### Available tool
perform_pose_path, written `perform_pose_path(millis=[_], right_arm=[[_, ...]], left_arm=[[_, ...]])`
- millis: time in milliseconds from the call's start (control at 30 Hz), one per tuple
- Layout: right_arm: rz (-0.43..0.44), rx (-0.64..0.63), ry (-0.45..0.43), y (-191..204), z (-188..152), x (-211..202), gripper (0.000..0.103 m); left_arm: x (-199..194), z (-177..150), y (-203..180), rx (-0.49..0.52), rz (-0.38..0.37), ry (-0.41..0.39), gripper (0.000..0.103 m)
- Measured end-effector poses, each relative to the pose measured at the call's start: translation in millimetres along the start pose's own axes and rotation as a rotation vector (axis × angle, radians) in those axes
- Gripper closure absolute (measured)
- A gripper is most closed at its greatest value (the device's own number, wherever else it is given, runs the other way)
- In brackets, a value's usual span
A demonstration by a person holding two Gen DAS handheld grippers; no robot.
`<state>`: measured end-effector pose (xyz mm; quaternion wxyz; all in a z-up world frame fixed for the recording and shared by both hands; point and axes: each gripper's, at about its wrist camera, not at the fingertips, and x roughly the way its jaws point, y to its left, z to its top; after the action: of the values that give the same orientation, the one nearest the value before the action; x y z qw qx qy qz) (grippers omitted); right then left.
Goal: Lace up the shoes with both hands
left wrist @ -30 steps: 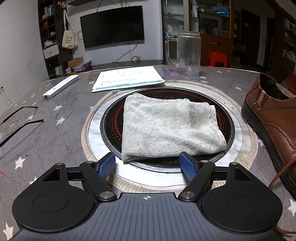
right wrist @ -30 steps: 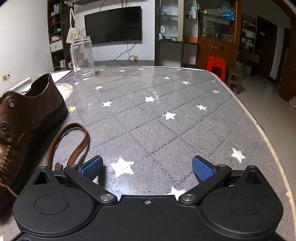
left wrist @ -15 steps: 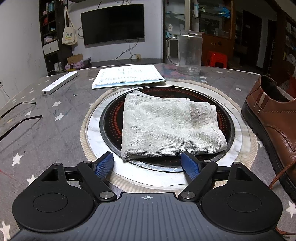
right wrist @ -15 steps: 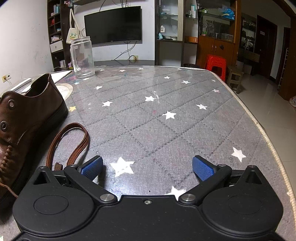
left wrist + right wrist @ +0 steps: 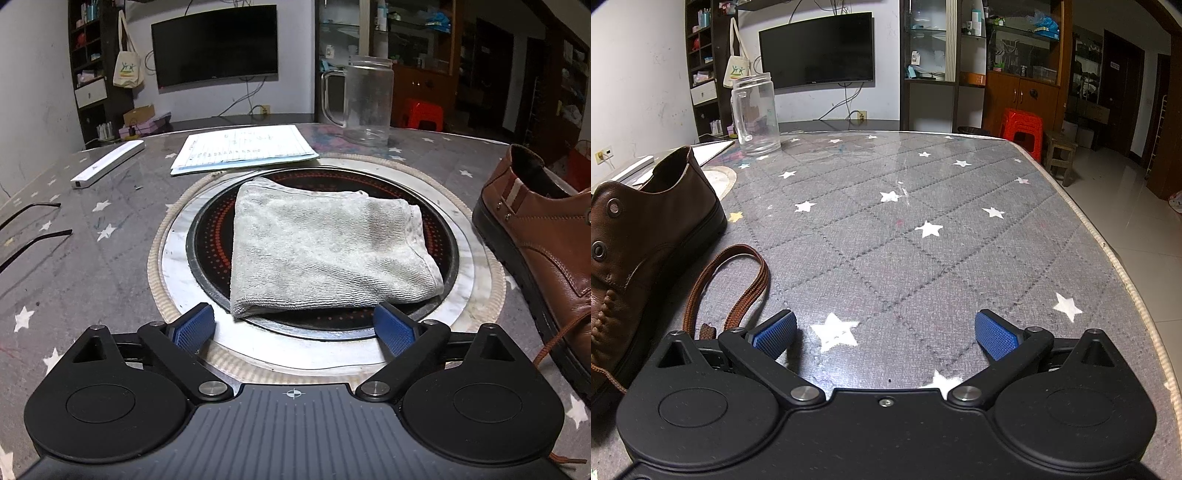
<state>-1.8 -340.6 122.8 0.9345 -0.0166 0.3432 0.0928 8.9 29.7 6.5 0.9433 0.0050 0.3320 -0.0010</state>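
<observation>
Tongs first: the left gripper [image 5: 293,326] stands wide, its two ribbed blue pads [image 5: 194,326] far apart on black linkage arms, holding nothing. Just beyond them lies a folded towel [image 5: 325,251], grey-white terry with a looped, nubbly weave, on a round black hob [image 5: 207,236] dotted with red rings. A pale metal ring and a braided rope-like border circle the hob. Farther off rest a lined sheet of paper [image 5: 243,147], a flat white bar [image 5: 107,164], and a clear glass mug [image 5: 364,99] with a handle. Thin dark eyeglass arms [image 5: 33,236] lie at the left edge.

The right gripper [image 5: 884,334] is likewise spread wide, its blue knurled pads [image 5: 995,334] empty, over a table [image 5: 923,258] of grey quilted cloth printed with white stars beneath a glossy cover.

The shoe [image 5: 639,236] sits between the two grippers: at the right edge of the left view, at the left edge of the right view. It is smooth brown leather with a thick black sole, metal eyelets and an open collar. Its lace [image 5: 738,280], a flat woven brown band, loops on the cloth beside the sole, one end lying just beside the right gripper's left pad; whether it touches cannot be told. A thinner run of lace trails by the sole in the left view.
</observation>
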Motion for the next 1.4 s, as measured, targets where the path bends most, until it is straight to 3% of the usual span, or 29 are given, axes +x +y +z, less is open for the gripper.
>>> perform_pose_path(millis=[267, 1400], right_arm=[[-0.001, 0.000, 0.000, 2, 0, 1, 0.000], [0.004, 0.002, -0.002, -15, 0, -4, 0.000]], left_arm=[[1, 0, -3, 0.015, -0.009, 0.009, 0.001], [2, 0, -4, 0.016, -0.009, 0.009, 0.001]])
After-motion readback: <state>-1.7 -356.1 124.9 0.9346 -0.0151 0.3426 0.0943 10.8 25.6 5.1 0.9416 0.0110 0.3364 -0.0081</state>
